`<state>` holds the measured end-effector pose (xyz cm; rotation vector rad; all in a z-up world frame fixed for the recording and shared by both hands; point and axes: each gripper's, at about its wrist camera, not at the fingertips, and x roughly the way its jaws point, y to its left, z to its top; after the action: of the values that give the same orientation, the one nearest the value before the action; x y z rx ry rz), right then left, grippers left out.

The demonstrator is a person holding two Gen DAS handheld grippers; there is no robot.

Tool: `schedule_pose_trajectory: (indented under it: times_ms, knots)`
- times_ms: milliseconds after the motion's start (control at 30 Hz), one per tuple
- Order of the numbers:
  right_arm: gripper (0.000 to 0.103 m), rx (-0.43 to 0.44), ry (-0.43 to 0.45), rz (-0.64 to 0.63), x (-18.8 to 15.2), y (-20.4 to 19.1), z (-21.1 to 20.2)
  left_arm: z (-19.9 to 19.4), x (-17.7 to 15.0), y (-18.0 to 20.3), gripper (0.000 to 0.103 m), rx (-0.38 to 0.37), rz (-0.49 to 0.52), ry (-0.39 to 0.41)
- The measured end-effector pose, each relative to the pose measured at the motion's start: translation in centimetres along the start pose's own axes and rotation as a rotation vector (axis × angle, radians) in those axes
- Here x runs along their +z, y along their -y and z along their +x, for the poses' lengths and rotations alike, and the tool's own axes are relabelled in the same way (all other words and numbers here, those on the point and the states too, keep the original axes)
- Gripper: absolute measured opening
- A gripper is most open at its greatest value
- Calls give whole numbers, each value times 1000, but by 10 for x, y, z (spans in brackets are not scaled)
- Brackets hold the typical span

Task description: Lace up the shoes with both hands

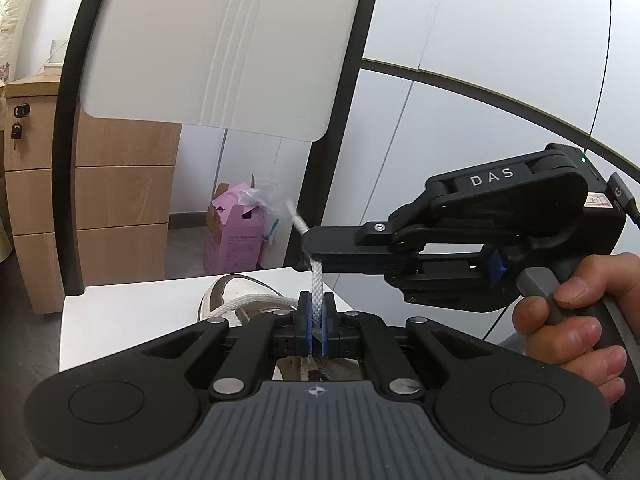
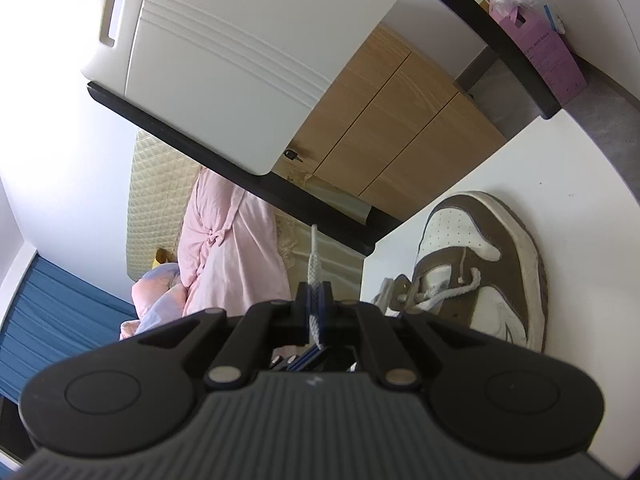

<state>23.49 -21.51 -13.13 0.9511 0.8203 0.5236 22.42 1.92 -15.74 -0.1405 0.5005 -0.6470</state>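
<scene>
The lace (image 1: 317, 280) runs taut between both tools: the left gripper (image 1: 317, 322) is clamped on it just above the shoe (image 1: 240, 294), and the right gripper (image 1: 316, 258) pinches the same strand directly above, near its tip. To thread cleanly, I'd judge one clamp should hold firm while the other regrips, keeping the free end short and straight.

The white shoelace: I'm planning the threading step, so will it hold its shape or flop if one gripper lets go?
The shoelace looks like soft braided cord, so probably floppy. It runs straight only between the left gripper and right gripper, so it would likely sag once released. Its frayed tip may snag.
</scene>
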Motion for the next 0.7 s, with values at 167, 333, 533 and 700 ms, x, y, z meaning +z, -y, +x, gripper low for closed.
schedule_pose_trajectory:
  times_ms: [167, 333, 533, 700]
  knots:
    - [7, 22, 14, 8, 1, 4, -1, -2, -2, 0, 5, -1, 5, -3]
    - [8, 43, 41, 19, 4, 6, -4, 0, -2, 0, 5, -6, 10, -14]
    - [8, 16, 49, 31, 11, 15, -5, 2, -4, 3, 5, -12, 20, -26]
    - [26, -33, 30, 2, 22, 17, 2, 3, -5, 7, 5, -19, 44, -35]
